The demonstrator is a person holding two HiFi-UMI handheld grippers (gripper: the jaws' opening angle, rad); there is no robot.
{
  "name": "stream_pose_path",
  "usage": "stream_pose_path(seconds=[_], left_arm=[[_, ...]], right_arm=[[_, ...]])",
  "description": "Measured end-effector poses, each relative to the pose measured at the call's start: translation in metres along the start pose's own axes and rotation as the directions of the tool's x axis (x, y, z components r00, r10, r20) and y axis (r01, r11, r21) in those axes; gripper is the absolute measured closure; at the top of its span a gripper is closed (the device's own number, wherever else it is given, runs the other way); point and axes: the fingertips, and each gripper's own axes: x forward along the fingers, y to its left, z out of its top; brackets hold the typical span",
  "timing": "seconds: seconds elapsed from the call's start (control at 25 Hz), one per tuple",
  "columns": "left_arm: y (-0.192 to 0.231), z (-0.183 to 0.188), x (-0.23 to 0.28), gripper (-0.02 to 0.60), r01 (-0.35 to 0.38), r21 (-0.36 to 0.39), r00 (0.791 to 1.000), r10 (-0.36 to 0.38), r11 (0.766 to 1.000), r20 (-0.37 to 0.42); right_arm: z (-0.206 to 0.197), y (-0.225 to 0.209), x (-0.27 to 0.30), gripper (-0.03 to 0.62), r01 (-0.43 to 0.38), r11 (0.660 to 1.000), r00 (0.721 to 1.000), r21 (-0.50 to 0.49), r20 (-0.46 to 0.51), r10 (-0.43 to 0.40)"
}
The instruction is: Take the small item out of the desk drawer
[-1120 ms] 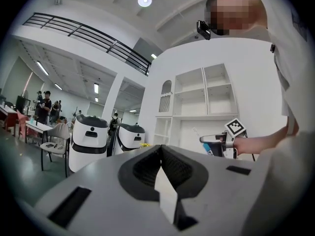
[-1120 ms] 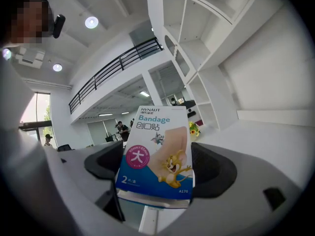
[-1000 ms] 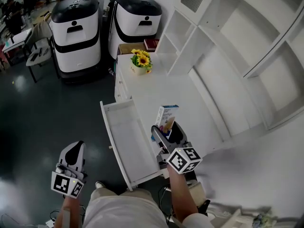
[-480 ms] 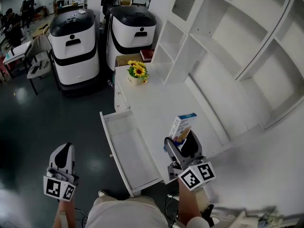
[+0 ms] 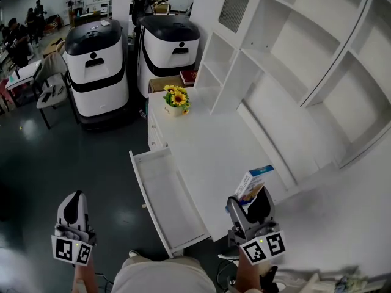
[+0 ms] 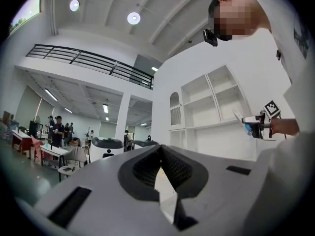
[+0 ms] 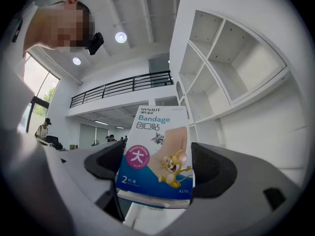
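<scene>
Both are shut: our right gripper [image 5: 250,197] clamps the bandage box [image 5: 254,178] clear of the drawer [image 5: 161,191], our left gripper [image 5: 72,200] empty, spare

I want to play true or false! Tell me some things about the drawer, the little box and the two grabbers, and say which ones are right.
1. The right gripper is clamped on the bandage box. True.
2. The drawer is pushed shut. False: it is pulled out of the desk.
3. The left gripper holds a flower. False: its jaws are together with nothing between them.
4. The sunflowers stand on the desk's top. True.
5. The bandage box lies in the drawer. False: it is up in the right gripper, and the drawer looks empty.
</scene>
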Motion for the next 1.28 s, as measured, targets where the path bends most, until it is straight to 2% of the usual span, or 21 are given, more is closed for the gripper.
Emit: stream_pose_path(seconds=[0.32,0.64,1.28], left_arm=[[0.005,0.007,-0.016,0.568,-0.020,0.003,1.000,0.021,1.000,-0.008],[-0.001,0.018,-0.015,0.568,-0.006,0.014,1.000,0.006,1.000,0.004],[0.004,0.010,-0.023,0.568,-0.017,0.000,1.000,0.017,1.000,0.012]], right_arm=[[0.001,-0.009,-0.015,0.149,0.074,0.996,0.997,0.053,0.031,-0.075],[-0.004,-0.006,-0.006,0.149,0.054,0.997,0.999,0.052,-0.002,-0.054],[-0.010,0.010,0.012,0.149,0.005,1.000,1.000,0.030,-0.015,-0.005]])
